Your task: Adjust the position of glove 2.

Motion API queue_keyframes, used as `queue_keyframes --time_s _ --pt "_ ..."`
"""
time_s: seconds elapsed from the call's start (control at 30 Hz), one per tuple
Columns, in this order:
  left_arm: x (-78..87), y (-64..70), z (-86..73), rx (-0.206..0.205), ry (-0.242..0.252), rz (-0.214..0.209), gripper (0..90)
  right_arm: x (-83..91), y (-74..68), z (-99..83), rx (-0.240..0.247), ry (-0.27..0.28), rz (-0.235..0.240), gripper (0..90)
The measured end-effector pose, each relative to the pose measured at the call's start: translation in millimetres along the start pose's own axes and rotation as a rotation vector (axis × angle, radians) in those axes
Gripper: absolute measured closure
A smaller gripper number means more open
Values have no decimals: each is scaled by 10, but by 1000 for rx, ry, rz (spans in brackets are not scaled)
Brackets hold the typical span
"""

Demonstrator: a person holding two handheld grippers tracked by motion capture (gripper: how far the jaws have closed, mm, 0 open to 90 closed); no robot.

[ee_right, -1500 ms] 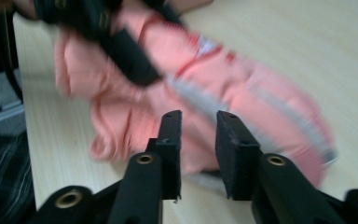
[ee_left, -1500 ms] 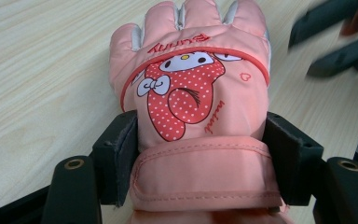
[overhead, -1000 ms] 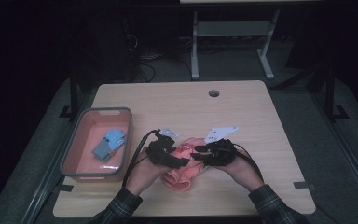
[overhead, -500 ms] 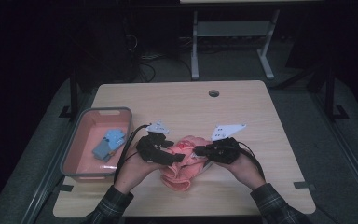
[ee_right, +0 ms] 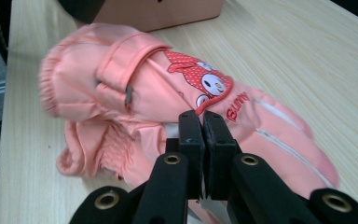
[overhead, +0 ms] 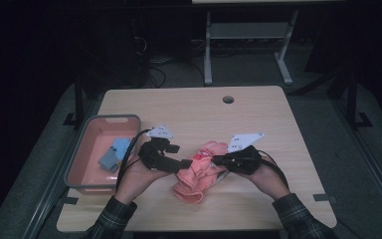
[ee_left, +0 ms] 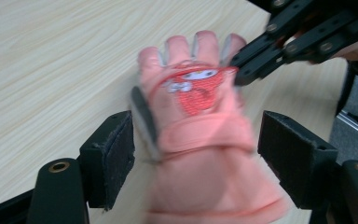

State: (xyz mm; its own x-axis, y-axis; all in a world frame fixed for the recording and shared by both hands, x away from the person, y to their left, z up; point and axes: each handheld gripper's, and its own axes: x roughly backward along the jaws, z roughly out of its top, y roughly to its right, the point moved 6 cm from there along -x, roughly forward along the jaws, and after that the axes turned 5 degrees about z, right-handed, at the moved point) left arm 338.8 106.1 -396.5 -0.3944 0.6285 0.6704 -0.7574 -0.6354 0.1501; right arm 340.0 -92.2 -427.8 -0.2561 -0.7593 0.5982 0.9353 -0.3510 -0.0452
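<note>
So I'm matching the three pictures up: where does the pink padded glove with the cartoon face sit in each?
High view: pink padded glove lies at the table's near middle, between both grippers.
Left gripper view: glove at centre, between open jaws, fingers pointing away.
Right gripper view: glove across the middle, shut jaws at its edge.
Shared landmark: its red cartoon patch.

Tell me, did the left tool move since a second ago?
Yes. In the high view the left tool has slid sideways toward the pink bin, away from the table's round hole, and its jaws now stand open around the pink glove.
</note>
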Motion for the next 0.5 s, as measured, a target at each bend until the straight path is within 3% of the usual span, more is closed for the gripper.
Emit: queue_keyframes --time_s 0.1,0.2,0.37,0.5 --pt "-6 -61 -48 16 -10 10 273 39 10 -8 -10 23 40 878" --pt "-25 -88 -69 24 -14 9 273 43 0 3 26 36 56 877" --pt "-144 -22 -128 17 -44 -15 273 -76 -5 -32 60 5 84 876" --pt "-256 12 -205 32 -67 -38 273 -102 4 -94 43 -9 90 872"
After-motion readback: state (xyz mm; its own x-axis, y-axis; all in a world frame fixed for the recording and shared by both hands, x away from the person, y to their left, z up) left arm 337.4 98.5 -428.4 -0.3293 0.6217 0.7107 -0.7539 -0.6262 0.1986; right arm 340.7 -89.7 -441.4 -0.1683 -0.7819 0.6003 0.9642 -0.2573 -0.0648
